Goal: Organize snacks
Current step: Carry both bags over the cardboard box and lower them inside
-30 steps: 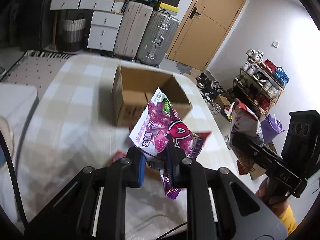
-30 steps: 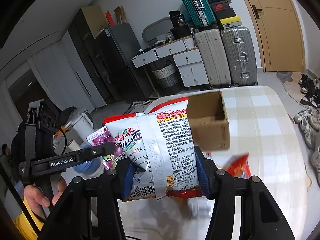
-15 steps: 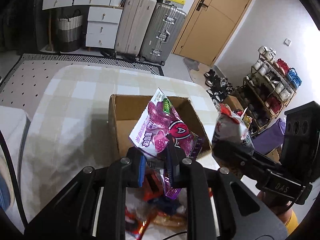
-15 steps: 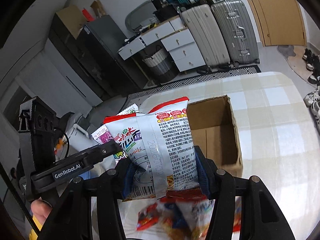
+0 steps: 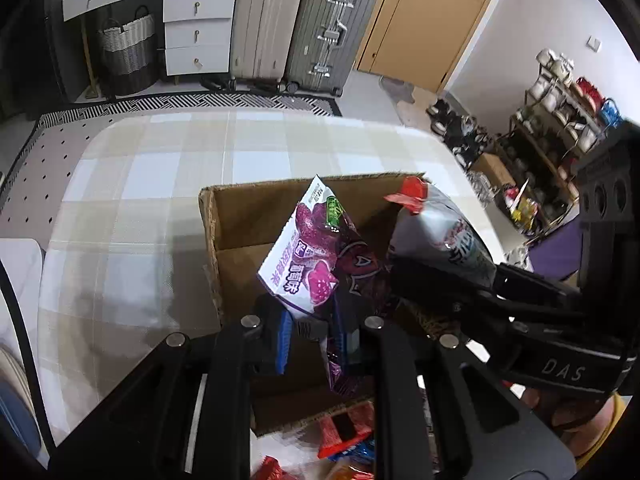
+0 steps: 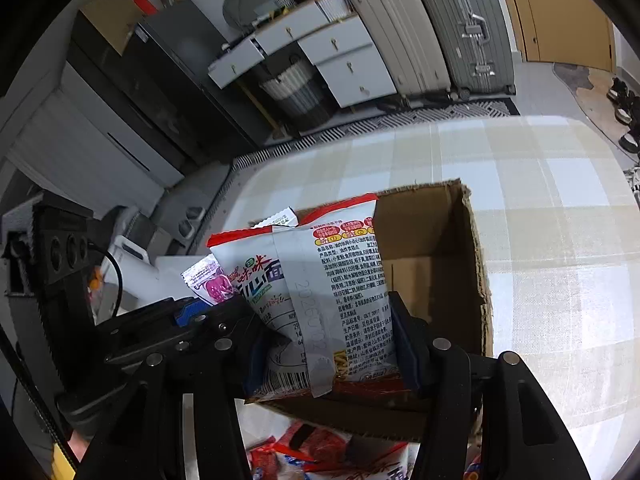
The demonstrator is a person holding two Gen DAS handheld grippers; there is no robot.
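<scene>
The left gripper (image 5: 312, 334) pinches a purple snack packet (image 5: 308, 256) over the open cardboard box (image 5: 240, 224), which stands on the checked table (image 5: 160, 168) near its front edge. Just beside it, the right gripper (image 6: 328, 354) clamps a white noodle bag (image 6: 320, 292) above the same box. Loose snacks (image 6: 320, 452) lie at the table's front edge.

Two grippers, the left gripper (image 5: 312, 340) and the right gripper (image 6: 328, 356), each carrying one packet: one purple snack bag (image 5: 308, 256) in the left, one white noodle packet (image 6: 316, 300) in the right; one open cardboard box (image 5: 240, 216) just ahead of both; several loose snack packets (image 6: 320, 452) heaped below the fingers, too jumbled to count; two suitcases (image 5: 300, 20) far beyond; one woven basket (image 5: 126, 52) beside one white drawer unit (image 5: 198, 28).
</scene>
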